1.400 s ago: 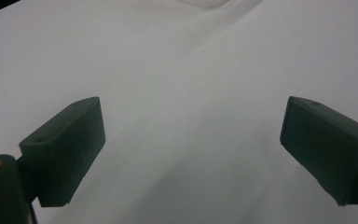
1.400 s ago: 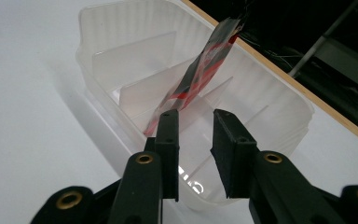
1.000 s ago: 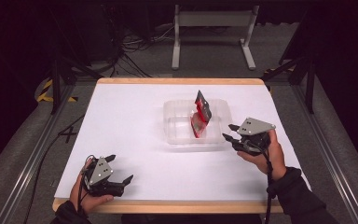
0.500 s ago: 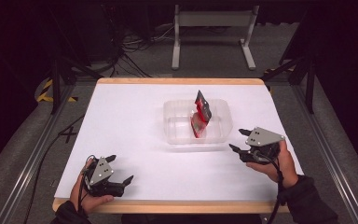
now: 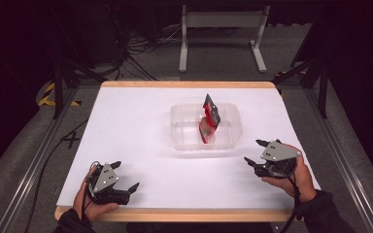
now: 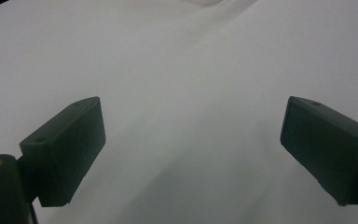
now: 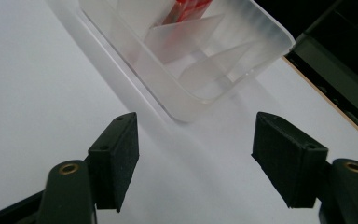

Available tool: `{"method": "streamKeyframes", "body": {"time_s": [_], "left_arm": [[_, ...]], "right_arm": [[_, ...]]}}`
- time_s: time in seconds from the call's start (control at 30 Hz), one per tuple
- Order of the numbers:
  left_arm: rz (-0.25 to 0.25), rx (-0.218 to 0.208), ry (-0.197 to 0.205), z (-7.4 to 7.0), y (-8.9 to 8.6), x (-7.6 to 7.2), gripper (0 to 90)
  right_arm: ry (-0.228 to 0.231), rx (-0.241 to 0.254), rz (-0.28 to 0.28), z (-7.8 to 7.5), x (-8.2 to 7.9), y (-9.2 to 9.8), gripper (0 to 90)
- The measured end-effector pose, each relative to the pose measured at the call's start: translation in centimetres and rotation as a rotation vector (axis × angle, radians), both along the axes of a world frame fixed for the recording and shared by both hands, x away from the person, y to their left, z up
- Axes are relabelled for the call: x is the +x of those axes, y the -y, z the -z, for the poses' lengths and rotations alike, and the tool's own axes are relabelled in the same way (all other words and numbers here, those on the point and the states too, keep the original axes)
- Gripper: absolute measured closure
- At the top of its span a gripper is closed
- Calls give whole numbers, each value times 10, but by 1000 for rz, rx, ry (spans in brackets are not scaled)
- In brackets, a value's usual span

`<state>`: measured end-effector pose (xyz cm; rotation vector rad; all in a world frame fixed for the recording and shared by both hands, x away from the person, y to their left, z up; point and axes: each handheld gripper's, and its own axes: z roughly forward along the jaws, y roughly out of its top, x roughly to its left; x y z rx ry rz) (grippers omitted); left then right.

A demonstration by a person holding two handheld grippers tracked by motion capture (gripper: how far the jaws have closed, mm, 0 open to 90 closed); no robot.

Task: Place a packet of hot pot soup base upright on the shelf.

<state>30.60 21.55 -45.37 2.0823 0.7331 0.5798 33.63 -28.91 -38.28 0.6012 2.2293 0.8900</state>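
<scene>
Clear plastic tray (image 5: 226, 141) is set on white tabletop (image 5: 141, 126), right of centre. A red-and-black packet (image 5: 209, 121) is stood upright inside it, leaning against a divider (label too small to read). Right hand-held gripper (image 5: 255, 151) is held low just beside tray's near right corner, w/ jaws spread and nothing between them; jaws have just been opening. In right gripper view, tray corner (image 7: 191, 93) is seen just ahead of the jaws, not touched. Left hand-held gripper (image 5: 125, 175) is rested near front-left edge, well apart from tray, jaws spread, empty.
</scene>
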Motion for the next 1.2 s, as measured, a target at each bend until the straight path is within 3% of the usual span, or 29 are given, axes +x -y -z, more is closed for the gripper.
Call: {"method": "streamKeyframes", "body": {"time_s": [0.53,0.77,0.87,1.2], "left_arm": [[-4,-2,-1,0,0,0,72],[-4,0,1,0,0,0,72],[-6,-2,0,0,-1,0,72],[-4,-10,1,0,-1,0,72]], "right_arm": [[-6,16,85,18,-9,30,264],[4,56,116,25,-13,41,205],[19,113,125,31,-17,47,154],[46,142,157,43,-28,59,132]]}}
